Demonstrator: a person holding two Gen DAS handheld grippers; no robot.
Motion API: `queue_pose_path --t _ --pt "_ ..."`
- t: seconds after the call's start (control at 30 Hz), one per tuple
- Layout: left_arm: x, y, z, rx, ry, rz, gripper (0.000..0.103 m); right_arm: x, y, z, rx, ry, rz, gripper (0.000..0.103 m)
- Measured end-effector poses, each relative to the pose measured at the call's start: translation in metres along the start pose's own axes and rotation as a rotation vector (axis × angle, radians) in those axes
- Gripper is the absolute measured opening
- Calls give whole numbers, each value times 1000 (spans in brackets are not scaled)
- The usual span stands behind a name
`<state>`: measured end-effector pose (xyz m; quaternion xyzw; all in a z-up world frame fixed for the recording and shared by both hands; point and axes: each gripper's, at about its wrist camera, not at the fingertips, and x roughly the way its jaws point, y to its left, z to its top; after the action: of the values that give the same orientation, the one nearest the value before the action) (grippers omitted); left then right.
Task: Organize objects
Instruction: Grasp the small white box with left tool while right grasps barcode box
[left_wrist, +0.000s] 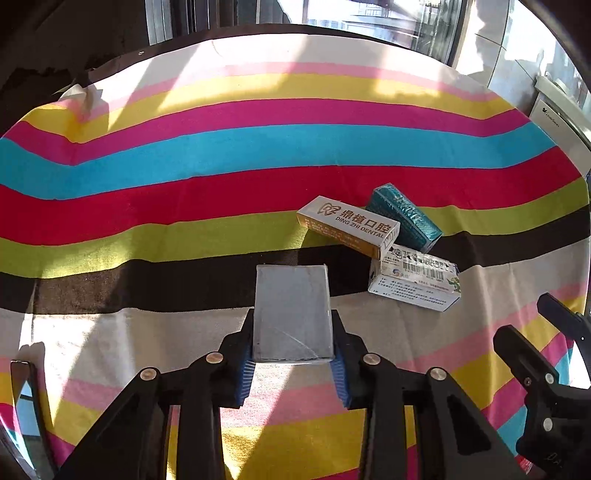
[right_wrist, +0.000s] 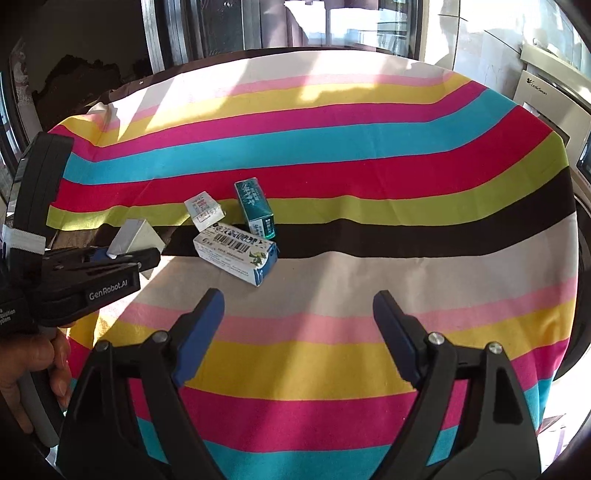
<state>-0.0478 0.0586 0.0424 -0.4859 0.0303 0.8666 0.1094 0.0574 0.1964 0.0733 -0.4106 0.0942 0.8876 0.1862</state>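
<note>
The left gripper (left_wrist: 293, 363) was clamped on a grey box (left_wrist: 291, 314), light and stiff-looking, held by its long sides just above the table (left_wrist: 147, 332). The right gripper (right_wrist: 298, 332) stood apart, empty, near three loose boxes (right_wrist: 236, 251).

Both wrist cameras are looking steeply down along their fingers, close over the striped tablecloth (left_wrist: 184, 155). They are sharing the cluster of small boxes (right_wrist: 236, 251); the right one is also catching the left gripper (right_wrist: 122, 254).
</note>
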Motion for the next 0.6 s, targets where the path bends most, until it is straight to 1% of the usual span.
queue_pose_path --t 0.07,0.17,0.4,0.6 --pt "-8 2 -5 20 -12 1 36 10 8 6 -8 13 13 86" --pt "-15 8 -12 28 -23 18 36 22 17 13 28 46 0 86" --pt "-10 12 -15 60 -19 25 36 48 39 26 84 98 -8 88" --pt "-9 22 -15 39 -17 18 36 70 49 38 123 138 -50 90"
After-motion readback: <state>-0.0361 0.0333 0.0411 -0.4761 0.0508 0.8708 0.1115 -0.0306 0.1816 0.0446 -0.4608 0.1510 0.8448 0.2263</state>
